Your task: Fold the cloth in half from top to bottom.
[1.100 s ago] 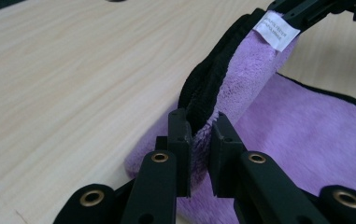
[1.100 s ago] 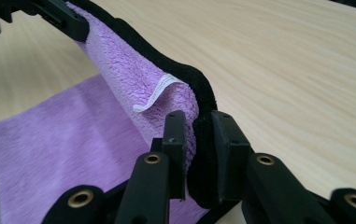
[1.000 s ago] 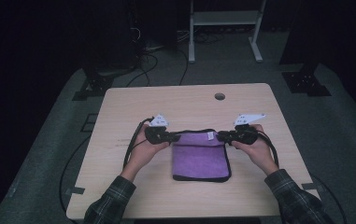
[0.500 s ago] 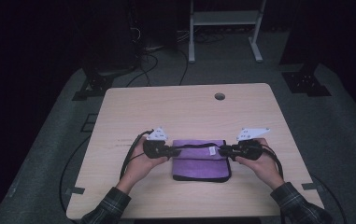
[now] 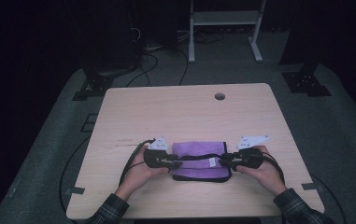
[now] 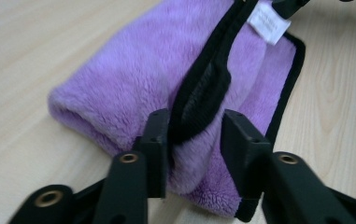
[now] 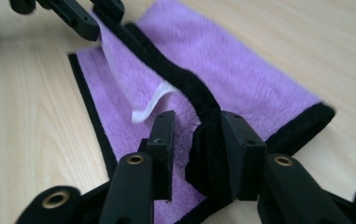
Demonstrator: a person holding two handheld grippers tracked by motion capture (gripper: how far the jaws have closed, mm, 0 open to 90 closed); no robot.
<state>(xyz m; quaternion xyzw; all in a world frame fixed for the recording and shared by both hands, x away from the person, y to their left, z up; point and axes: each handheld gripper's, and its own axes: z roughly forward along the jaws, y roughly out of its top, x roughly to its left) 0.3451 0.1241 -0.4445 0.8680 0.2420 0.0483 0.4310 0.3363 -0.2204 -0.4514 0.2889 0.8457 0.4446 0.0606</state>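
From above, the purple towel [image 5: 199, 161] lies folded on the near part of the counter [image 5: 185, 112], between your two hands. Your left tool [image 5: 170, 162] sits at the towel's left end and your right tool [image 5: 224, 162] at its right end, both pointing inward along the black edge that runs across the top of the cloth. A round hole [image 5: 219, 96] sits in the far part of the counter, well apart from the work. Cables [image 5: 133, 161] trail from the tools over the near edge. Beyond the counter stand a white stand [image 5: 224, 28] and dark frames on the floor; nothing lies between the tools and the towel.

In the left gripper view, your left tool [image 6: 196, 135] has just been opening: the black edge [image 6: 203, 88] lies between the jaws against the left one, with a gap to the right one. A white label [image 6: 269, 21] shows at the far end.

In the right gripper view, your right tool [image 7: 198, 140] has also just been opening; the black edge [image 7: 208, 140] rests against the right jaw, clear of the left one. The label [image 7: 152, 107] curls just beyond.
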